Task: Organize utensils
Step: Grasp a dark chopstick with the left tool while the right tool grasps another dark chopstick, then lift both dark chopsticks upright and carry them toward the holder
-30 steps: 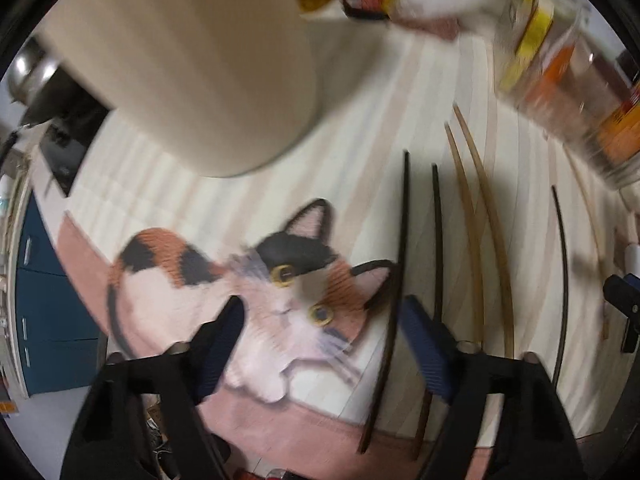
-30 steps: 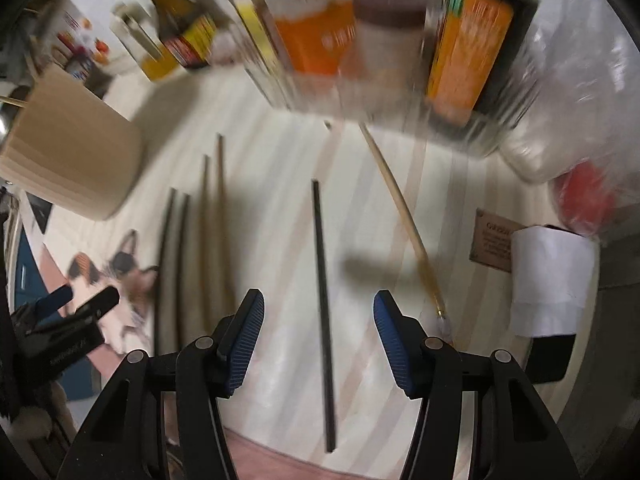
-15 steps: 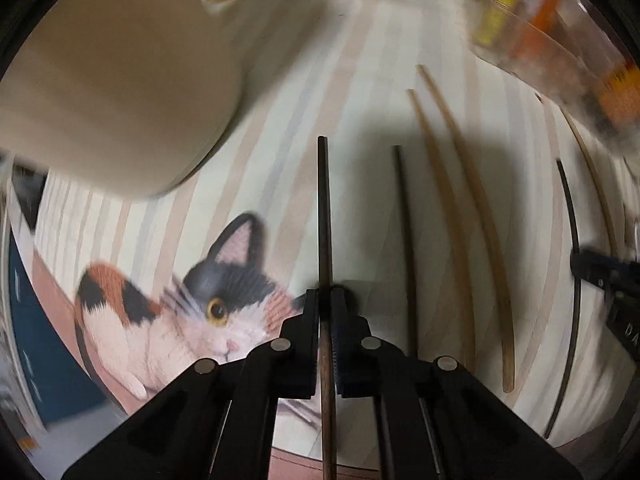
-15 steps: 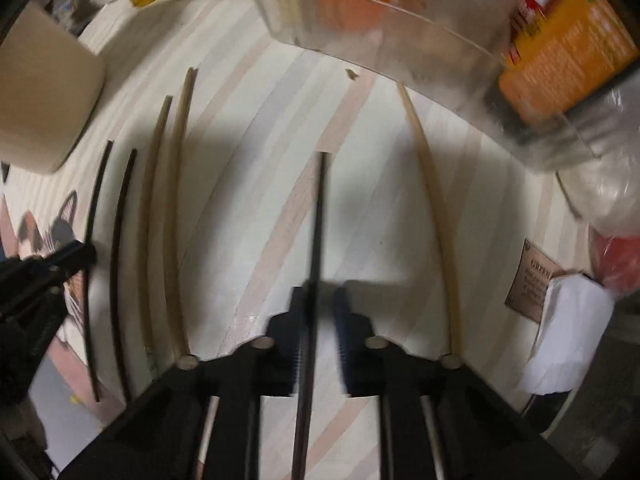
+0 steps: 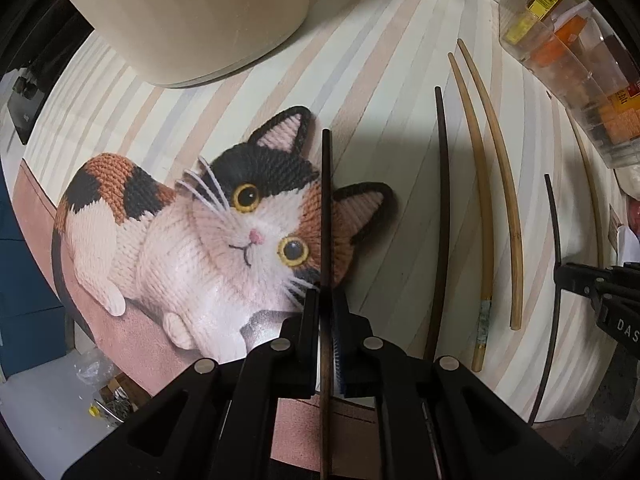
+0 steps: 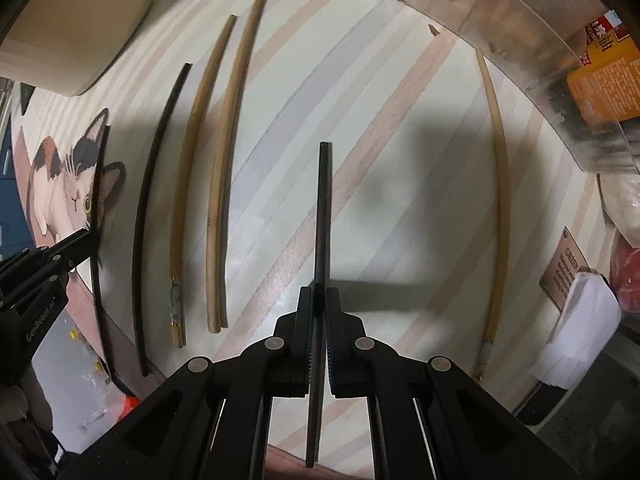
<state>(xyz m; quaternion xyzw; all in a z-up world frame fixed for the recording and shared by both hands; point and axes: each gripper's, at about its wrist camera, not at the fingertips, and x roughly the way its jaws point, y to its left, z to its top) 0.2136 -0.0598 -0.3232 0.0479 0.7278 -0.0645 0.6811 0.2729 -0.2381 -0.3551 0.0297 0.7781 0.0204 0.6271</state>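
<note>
Here each gripper has hold of one dark chopstick. The left gripper (image 5: 326,316) is pinched nearly shut on the left dark chopstick (image 5: 326,208), which runs straight out ahead along the line of the fingers, its far end over the ear of the cat picture (image 5: 224,236) on the striped mat (image 5: 360,92). The right gripper (image 6: 319,312) is likewise closed on the right dark chopstick (image 6: 323,216), which lies the same way, long axis in line with the fingers, its tail passing back between the jaws toward the mat's near edge.

Taking the cat picture as the landmark: a third dark chopstick (image 5: 442,208) lies just to its right, then a tan pair (image 5: 496,200), then the right-hand stick, and beyond that a single tan chopstick (image 6: 500,184) near the clear container (image 6: 560,92). The beige holder (image 5: 192,20) stands just beyond the cat, nearer the left hand.

Both sticks probably need lifting and tipping upright into that holder; the left one has the shorter way to go.
</note>
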